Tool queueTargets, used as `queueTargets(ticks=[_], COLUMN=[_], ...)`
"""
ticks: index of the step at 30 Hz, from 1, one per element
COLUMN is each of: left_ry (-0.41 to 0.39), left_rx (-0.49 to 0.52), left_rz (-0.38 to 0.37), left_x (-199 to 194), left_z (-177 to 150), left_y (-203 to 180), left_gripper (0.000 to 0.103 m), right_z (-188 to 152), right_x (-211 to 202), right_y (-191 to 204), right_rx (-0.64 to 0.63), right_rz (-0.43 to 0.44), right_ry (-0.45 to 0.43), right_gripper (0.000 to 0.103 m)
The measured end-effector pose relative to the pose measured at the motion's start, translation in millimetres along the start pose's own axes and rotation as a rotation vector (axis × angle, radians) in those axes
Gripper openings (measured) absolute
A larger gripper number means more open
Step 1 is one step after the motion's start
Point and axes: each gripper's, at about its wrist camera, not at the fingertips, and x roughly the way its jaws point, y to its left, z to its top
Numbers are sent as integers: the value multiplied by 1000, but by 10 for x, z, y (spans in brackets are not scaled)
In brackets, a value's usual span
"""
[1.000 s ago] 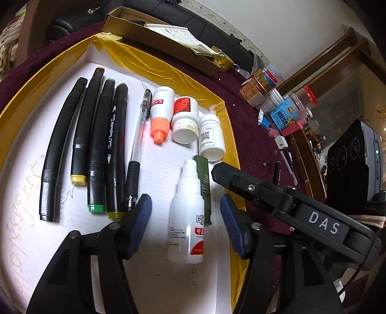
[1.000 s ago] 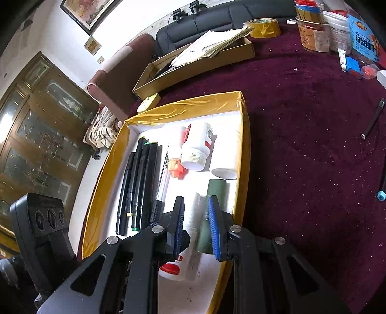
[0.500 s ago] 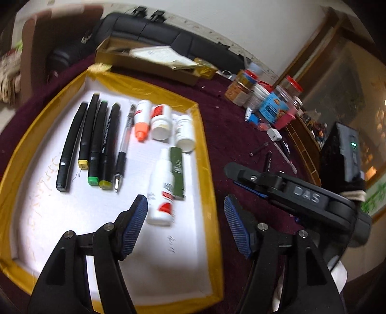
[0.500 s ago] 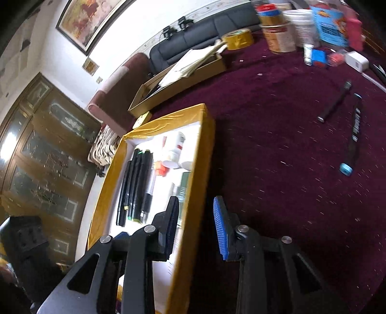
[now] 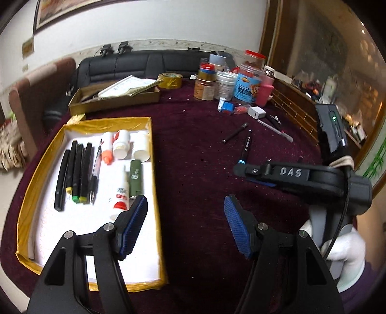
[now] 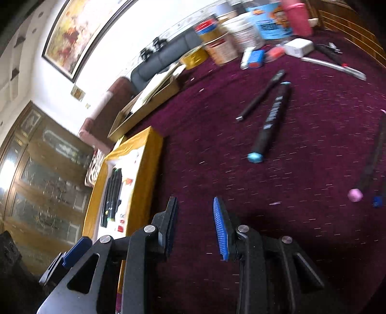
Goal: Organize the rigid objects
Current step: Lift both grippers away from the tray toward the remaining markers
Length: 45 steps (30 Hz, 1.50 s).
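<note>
A black leather sofa [image 5: 149, 65] is set against the white wall [image 5: 144, 21], where a framed painting [image 6: 72, 36] is hung; a glass-fronted wooden cabinet [image 6: 41, 174] is seen beside it.

- tray [image 5: 151, 154]: gold foil rim, white floor
- tablecloth [image 5: 197, 169]: dark maroon, pale specks
- markers in tray [image 5: 77, 166]: black, with yellow and green caps
- dropper bottle [image 5: 107, 151]: white, orange cap
- glue bottle [image 5: 120, 193]: white, red label
- flat case [image 5: 135, 177]: olive green
- loose marker [image 6: 271, 122]: black, light blue cap, white print
- second loose marker [image 6: 366, 169]: black, pink cap
- left gripper [image 5: 185, 227]: black, blue ribbed pads
- right gripper [image 6: 195, 227]: black, blue pads
- tape roll [image 5: 170, 81]: gold
- glove [image 5: 347, 248]: white
</note>
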Motion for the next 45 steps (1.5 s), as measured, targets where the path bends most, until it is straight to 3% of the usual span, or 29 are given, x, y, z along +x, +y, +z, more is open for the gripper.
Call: queueTargets(ticks=[14,25,32,36,45], left_ry=[-12,50,98,137,240], left_rx=[156,215,241,229,114], left_rz=[58,85,97,90,29], left_x=[85,358,557,709,1109], left_z=[83,85,60,43,-138], left_y=[-747,-1088,-1229,-1256,-1159], left_gripper=[65,65,65,65,65], right_z=[275,387,432,400,345], right_x=[-685,-1054,-1162,-1192,-1144], right_y=[-1103,-1839,-2112,-2244,-2384], right_rx=[161,279,299,321,365], right_rz=[-47,-95,-115,-94,-61], right_ry=[-151,-248,-318,-351,-333], right_gripper=[29,33,33,33,35])
